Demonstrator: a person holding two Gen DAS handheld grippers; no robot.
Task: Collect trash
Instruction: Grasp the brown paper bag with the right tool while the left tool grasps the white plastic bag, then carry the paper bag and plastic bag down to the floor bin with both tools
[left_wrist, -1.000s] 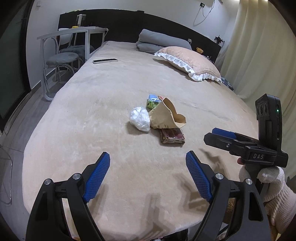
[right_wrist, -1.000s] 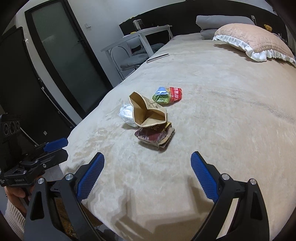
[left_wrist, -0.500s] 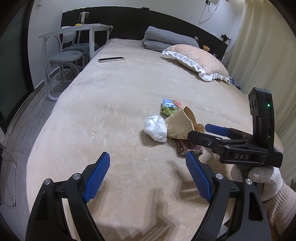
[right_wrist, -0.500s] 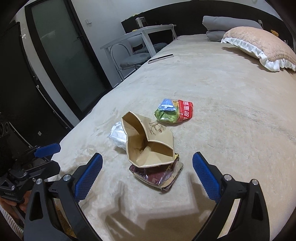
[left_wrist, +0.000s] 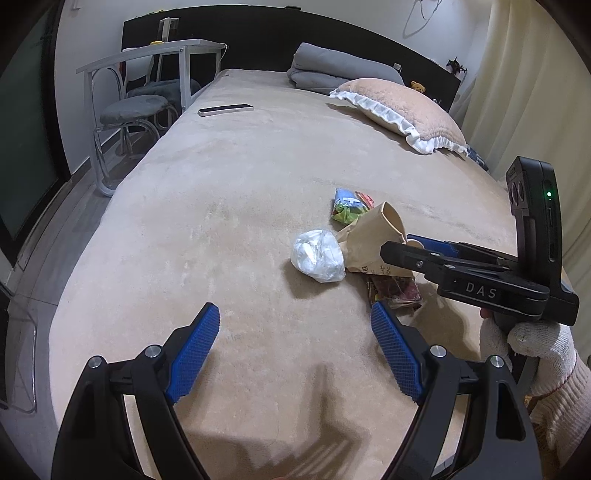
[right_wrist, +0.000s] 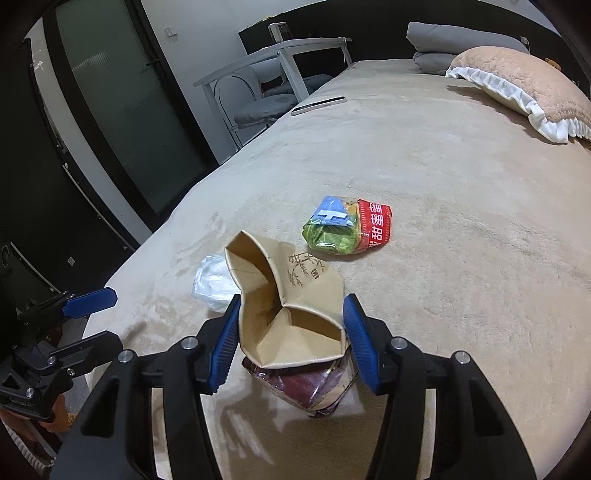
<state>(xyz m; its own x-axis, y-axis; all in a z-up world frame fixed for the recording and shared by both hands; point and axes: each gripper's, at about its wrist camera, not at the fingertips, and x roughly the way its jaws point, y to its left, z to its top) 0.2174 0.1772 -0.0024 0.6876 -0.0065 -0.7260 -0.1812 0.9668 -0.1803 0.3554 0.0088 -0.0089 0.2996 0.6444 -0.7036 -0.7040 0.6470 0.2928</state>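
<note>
Here the right gripper (right_wrist: 291, 328) is closing, its fingers (right_wrist: 356, 328) flanking the open brown paper bag (right_wrist: 291, 317) on the bed (right_wrist: 461, 258); whether they press is unclear. The left gripper (left_wrist: 295, 350) hangs wide open, empty. Beyond lie a white wad (left_wrist: 318, 255) and a green-red wrapper (right_wrist: 347, 230)

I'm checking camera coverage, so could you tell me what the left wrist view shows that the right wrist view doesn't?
Only the left wrist view shows the cream curtain and the gloved hand holding the right tool. Only the right wrist view shows the dark glass door and the paper bag's open mouth between that tool's closing jaws. Both show the white wad, green-and-red packet and pillow.
</note>
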